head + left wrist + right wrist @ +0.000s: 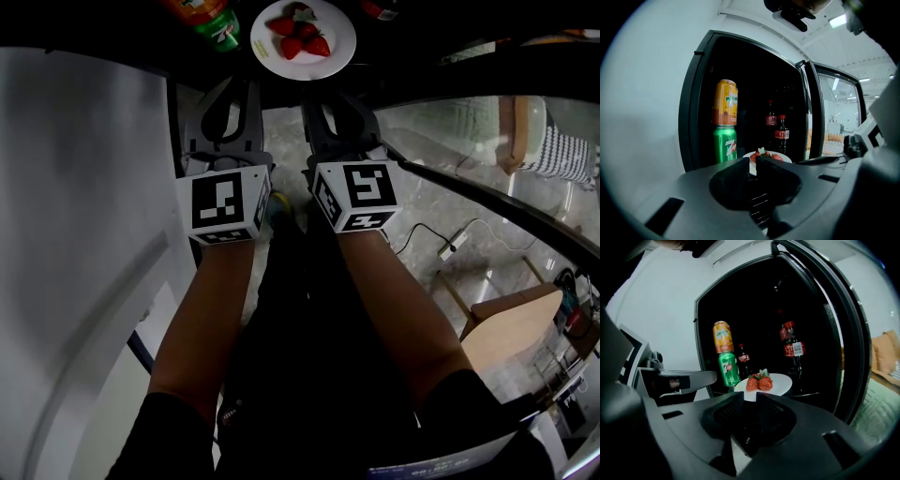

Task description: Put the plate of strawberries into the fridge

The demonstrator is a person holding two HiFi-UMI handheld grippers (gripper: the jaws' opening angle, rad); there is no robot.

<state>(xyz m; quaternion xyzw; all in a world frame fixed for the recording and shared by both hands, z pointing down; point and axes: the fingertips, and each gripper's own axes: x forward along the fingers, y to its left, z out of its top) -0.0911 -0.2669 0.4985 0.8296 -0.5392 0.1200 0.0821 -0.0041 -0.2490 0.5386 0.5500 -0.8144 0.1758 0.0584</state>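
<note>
Pale marble floor (pixel 441 202) sits way below in the head view. The left gripper (pixel 246 89) and right gripper (pixel 323 94) are side by side, each pinching the near rim of the plate (pixel 339 58), with the strawberries (pixel 302 37) piled just past the jaws. Can't tell if it's resting on a shelf yet.

Left gripper view: jaws clamped on the thin rim, open fridge (pixel 696 93) straight ahead. Ahead and to the left there's a green can (pixel 724 143) that reads "7up" with an orange can (pixel 724 102) stacked on top (looks like Mirinda). The cola bottles (pixel 781 133) further back have red labels too small to read.

Right gripper view: same deal, jaws closed on the rim with the fruit right beyond them.

My worry is that two pinches on a slick edge mean any tilt or uneven release tips the plate and the berries roll. Swinging left could also knock over that can stack
</note>
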